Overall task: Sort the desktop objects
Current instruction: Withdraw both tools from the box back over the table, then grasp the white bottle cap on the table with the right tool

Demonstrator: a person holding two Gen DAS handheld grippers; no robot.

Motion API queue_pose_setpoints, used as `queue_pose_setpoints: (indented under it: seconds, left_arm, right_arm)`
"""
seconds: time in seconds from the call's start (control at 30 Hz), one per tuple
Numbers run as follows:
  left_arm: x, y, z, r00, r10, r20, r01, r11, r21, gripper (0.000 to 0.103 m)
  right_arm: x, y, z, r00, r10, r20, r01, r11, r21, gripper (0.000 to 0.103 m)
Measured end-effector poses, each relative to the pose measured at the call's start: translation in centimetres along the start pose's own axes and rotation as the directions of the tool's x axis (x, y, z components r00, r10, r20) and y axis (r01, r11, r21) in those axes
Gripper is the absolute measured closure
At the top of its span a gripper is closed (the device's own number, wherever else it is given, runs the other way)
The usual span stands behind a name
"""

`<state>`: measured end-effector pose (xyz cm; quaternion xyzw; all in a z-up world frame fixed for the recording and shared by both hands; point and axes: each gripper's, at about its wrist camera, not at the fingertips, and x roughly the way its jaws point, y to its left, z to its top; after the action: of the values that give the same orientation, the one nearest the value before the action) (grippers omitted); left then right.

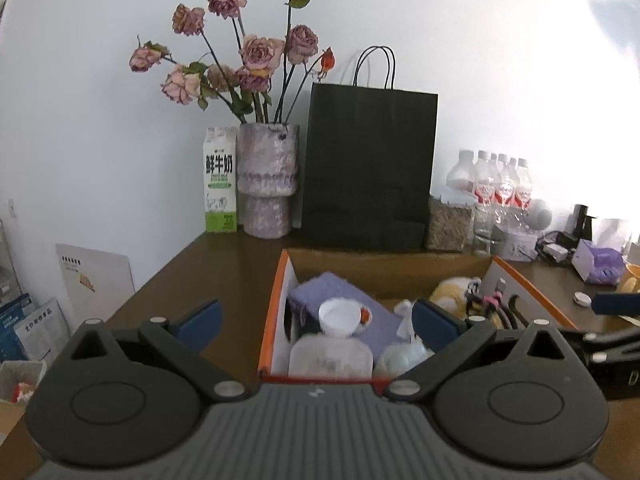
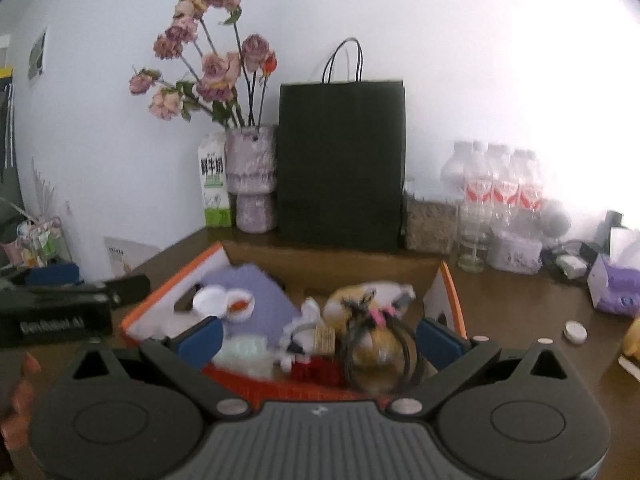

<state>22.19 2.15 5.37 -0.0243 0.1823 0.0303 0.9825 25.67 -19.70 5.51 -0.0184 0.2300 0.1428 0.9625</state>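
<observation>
An open cardboard box with an orange rim (image 1: 273,312) (image 2: 168,286) sits on the brown desk. It holds a purple pad (image 1: 340,292) (image 2: 256,292), a white-capped clear bottle (image 1: 332,356), a yellow plush toy (image 1: 452,292) (image 2: 352,296) and black hair bands with a pink bit (image 1: 494,304) (image 2: 376,340). My left gripper (image 1: 318,324) hangs open over the box's near left part, its jaws holding nothing. My right gripper (image 2: 320,340) is open over the near right part and also holds nothing. A small white round lid (image 1: 582,300) (image 2: 575,332) lies on the desk to the right of the box.
Along the wall stand a milk carton (image 1: 220,184), a vase of dried roses (image 1: 267,184), a black paper bag (image 1: 368,168), a jar (image 1: 446,226) and several water bottles (image 1: 496,184). A purple tissue box (image 2: 616,288) and cables lie at the far right. Papers lean below the desk's left edge (image 1: 96,276).
</observation>
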Motion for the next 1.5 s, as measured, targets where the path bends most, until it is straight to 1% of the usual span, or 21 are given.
queue_pose_setpoints:
  seconds: [0.1, 0.23, 0.4, 0.53, 0.7, 0.87, 0.9, 1.03, 1.1, 1.13, 1.17, 1.2, 1.23, 1.27, 1.37, 1.5]
  left_arm:
    - [-0.8, 0.6, -1.1, 1.0, 0.001, -0.012, -0.001, 1.0, -0.011, 0.0]
    - [-1.1, 1.3, -2.7, 0.999, -0.005, -0.053, 0.003, 0.999, -0.04, 0.0]
    - [-0.9, 1.7, -4.5, 0.995, -0.005, -0.1, 0.002, 1.0, -0.03, 0.0]
    - [-0.4, 1.9, -5.7, 0.99, -0.019, -0.139, 0.014, 0.999, -0.04, 0.0]
    - [0.0, 1.9, -6.5, 0.986, -0.04, -0.165, 0.032, 0.998, -0.052, 0.0]
    - [0.2, 1.7, -6.8, 0.984, -0.048, -0.173, 0.04, 0.998, -0.049, 0.0]
    - [0.3, 1.6, -6.8, 0.984, -0.049, -0.174, 0.041, 0.998, -0.048, 0.0]
    - [0.4, 1.2, -6.9, 0.982, -0.055, -0.181, 0.048, 0.998, -0.044, 0.0]
    - [0.4, 1.0, -6.9, 0.981, -0.061, -0.183, 0.054, 0.998, -0.043, 0.0]
    - [0.4, 0.9, -7.0, 0.981, -0.063, -0.184, 0.056, 0.998, -0.042, 0.0]
    - [0.4, 0.7, -7.0, 0.981, -0.065, -0.184, 0.058, 0.997, -0.041, 0.0]
    - [0.4, 0.5, -6.9, 0.981, -0.066, -0.184, 0.06, 0.997, -0.039, 0.0]
    - [0.4, 0.2, -6.9, 0.98, -0.069, -0.184, 0.063, 0.997, -0.036, 0.0]
    - [0.4, -0.1, -6.9, 0.98, -0.073, -0.185, 0.068, 0.997, -0.034, 0.0]
    - [0.5, -1.4, -6.7, 0.978, -0.09, -0.191, 0.087, 0.996, -0.022, 0.0]
    - [1.0, -3.3, -6.5, 0.974, -0.11, -0.198, 0.112, 0.994, -0.002, 0.0]
  right_arm:
    - [-0.4, -0.1, -1.9, 0.999, -0.001, -0.037, 0.001, 1.0, -0.004, 0.0]
    - [-0.2, -0.5, -4.4, 0.995, -0.01, -0.101, 0.011, 1.0, 0.004, 0.0]
    - [0.3, -1.5, -7.3, 0.985, -0.018, -0.171, 0.025, 0.999, 0.036, 0.0]
    - [1.0, -1.7, -8.7, 0.977, -0.02, -0.21, 0.029, 0.999, 0.041, 0.0]
    - [1.9, -1.1, -9.1, 0.974, -0.026, -0.223, 0.03, 0.999, 0.018, 0.001]
    - [2.7, -0.6, -9.2, 0.97, -0.005, -0.242, 0.005, 1.0, -0.002, 0.018]
    - [2.8, -0.4, -9.3, 0.969, 0.001, -0.245, -0.002, 1.0, -0.004, 0.019]
    - [3.1, 0.1, -9.6, 0.967, 0.023, -0.254, -0.029, 0.999, -0.021, 0.034]
    - [3.0, 0.2, -9.6, 0.968, 0.027, -0.249, -0.034, 0.999, -0.026, 0.038]
    - [2.9, 0.2, -9.6, 0.969, 0.034, -0.246, -0.042, 0.999, -0.024, 0.045]
    - [2.8, 0.2, -9.6, 0.969, 0.035, -0.243, -0.043, 0.999, -0.028, 0.055]
    - [2.7, 0.3, -9.6, 0.97, 0.039, -0.239, -0.049, 0.998, -0.034, 0.061]
    - [2.7, 0.3, -9.5, 0.97, 0.045, -0.237, -0.055, 0.998, -0.035, 0.071]
    - [2.6, 0.2, -9.5, 0.97, 0.051, -0.236, -0.061, 0.998, -0.035, 0.075]
    - [2.4, 0.0, -9.5, 0.971, 0.063, -0.232, -0.073, 0.997, -0.035, 0.075]
    - [1.7, -1.1, -9.1, 0.977, 0.061, -0.202, -0.068, 0.997, -0.029, 0.075]
